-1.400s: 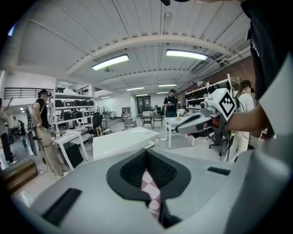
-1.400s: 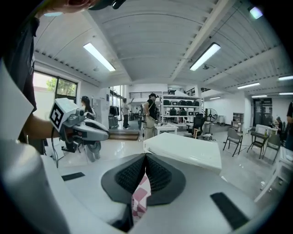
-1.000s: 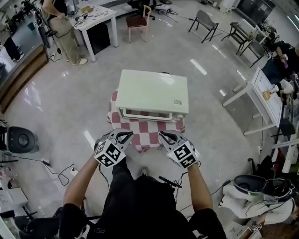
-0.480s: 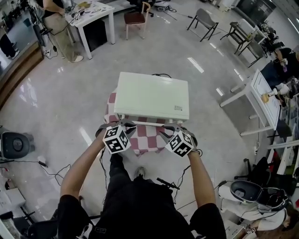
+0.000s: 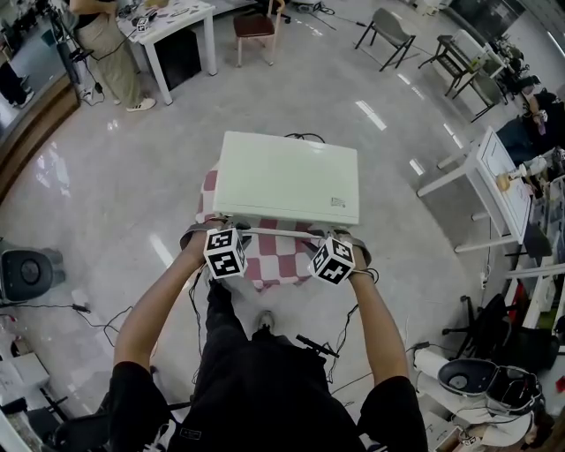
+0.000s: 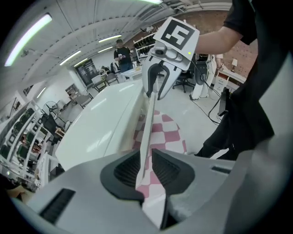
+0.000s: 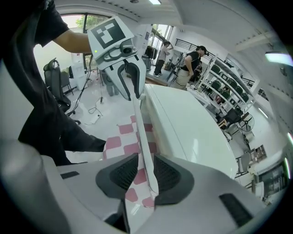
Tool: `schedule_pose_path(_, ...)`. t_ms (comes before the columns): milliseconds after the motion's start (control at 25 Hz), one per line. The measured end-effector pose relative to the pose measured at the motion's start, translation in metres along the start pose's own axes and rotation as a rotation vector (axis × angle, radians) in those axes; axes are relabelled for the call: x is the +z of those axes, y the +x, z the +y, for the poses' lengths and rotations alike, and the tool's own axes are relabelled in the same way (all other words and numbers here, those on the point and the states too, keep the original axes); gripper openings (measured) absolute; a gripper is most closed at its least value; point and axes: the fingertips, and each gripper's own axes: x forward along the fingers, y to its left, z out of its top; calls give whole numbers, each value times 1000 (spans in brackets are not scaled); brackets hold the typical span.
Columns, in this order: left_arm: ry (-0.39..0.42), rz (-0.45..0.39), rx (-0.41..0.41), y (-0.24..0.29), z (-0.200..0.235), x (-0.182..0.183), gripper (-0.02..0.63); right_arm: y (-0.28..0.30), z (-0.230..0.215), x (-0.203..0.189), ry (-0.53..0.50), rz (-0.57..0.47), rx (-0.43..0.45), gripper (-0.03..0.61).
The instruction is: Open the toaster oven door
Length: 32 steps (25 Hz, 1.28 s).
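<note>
The cream toaster oven (image 5: pixel 287 177) sits on a pink-and-white checked cloth (image 5: pixel 275 263). Its door handle, a pale bar (image 5: pixel 274 231), runs along the front top edge. My left gripper (image 5: pixel 222 229) is at the bar's left end and my right gripper (image 5: pixel 334 238) at its right end. In the left gripper view the bar (image 6: pixel 147 123) runs between the left gripper's (image 6: pixel 144 167) pads as the jaws are opening, with a gap beside it. In the right gripper view the bar (image 7: pixel 139 123) lies between the right gripper's (image 7: pixel 145 171) pads with a slim gap. The door looks closed.
The small cloth-covered stand stands alone on a glossy grey floor. A white table (image 5: pixel 172 22) and chair (image 5: pixel 256 26) are far behind, another white table (image 5: pixel 494 168) to the right. A black round device (image 5: pixel 26 274) and cables lie at the left.
Both grippers have moved forward from in front of the stand up to the oven's front. Their jaws now straddle the handle bar's two ends.
</note>
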Motion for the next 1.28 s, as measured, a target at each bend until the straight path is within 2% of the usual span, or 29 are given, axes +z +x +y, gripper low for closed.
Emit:
schedule_pose_path(280,7,46,2,12,2,-8,83,14,0,-16,-26,59,-16,123)
schedule_pose_path(560,66,139,-18,15,4,-17,92,23,-4,-19,-22,53,-28,110)
schedule_pose_path(920,75,179,7,21,-11,-16,80,18,9,-26,-65,56,-46,101)
schedule_pose_path(1280,102,187,94,21,-36,-20,78,20,35,-33,-120,37,-122,97)
